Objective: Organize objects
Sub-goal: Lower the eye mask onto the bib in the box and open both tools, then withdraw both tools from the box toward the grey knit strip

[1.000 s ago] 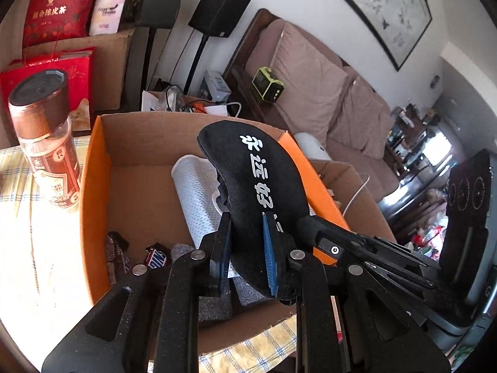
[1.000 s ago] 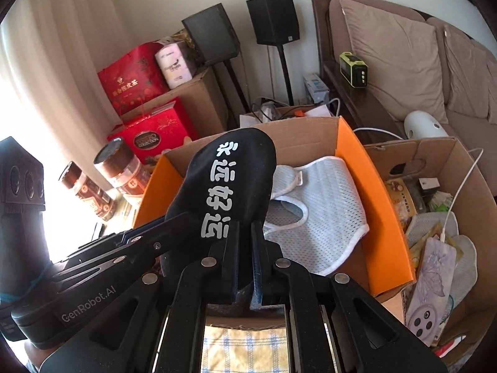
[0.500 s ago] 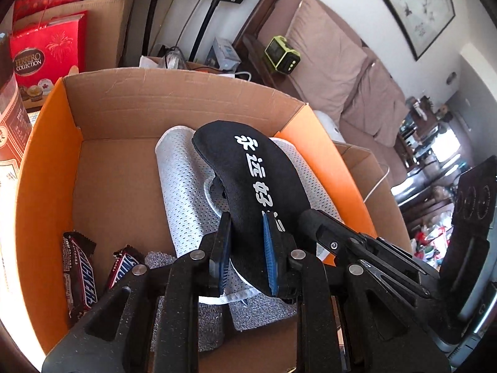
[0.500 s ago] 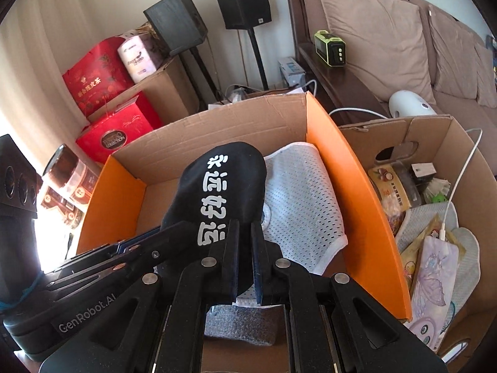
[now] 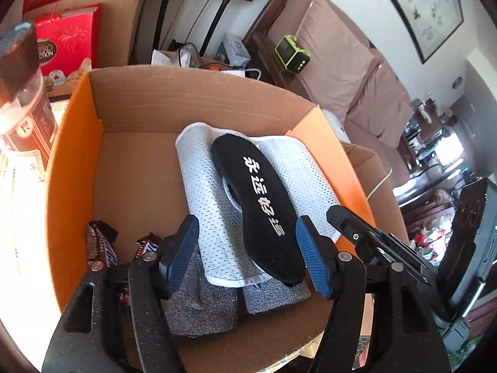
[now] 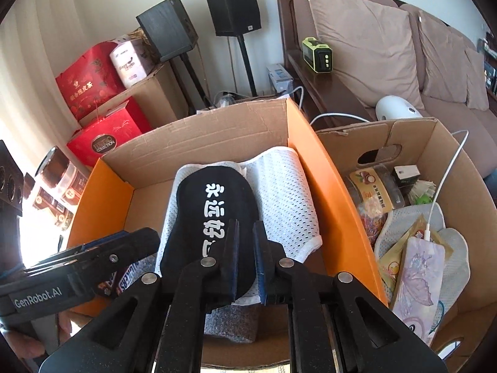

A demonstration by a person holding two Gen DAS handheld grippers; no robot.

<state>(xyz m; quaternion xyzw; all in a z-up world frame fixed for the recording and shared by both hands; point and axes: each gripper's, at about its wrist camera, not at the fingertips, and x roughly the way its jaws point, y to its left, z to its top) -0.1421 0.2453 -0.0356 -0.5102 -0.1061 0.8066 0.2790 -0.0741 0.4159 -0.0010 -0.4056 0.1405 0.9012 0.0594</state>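
Living room, sofa behind: in orange box [image 5: 71,143], black sock [image 5: 261,205] on mesh cloth [image 5: 205,192], soft, light, pinchable at heel; left gripper [image 5: 245,248] spread, right gripper [image 6: 245,258] clamped on sock.

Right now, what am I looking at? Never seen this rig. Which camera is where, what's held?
No robot arm: a person holds two hand-held grippers, each with a fisheye camera looking along its fingers. In the left wrist view, the left gripper is open around a black sock. In the right wrist view, the right gripper is shut on that sock. The sock lies on a white mesh cloth inside an orange cardboard box, with candy bars and grey socks.
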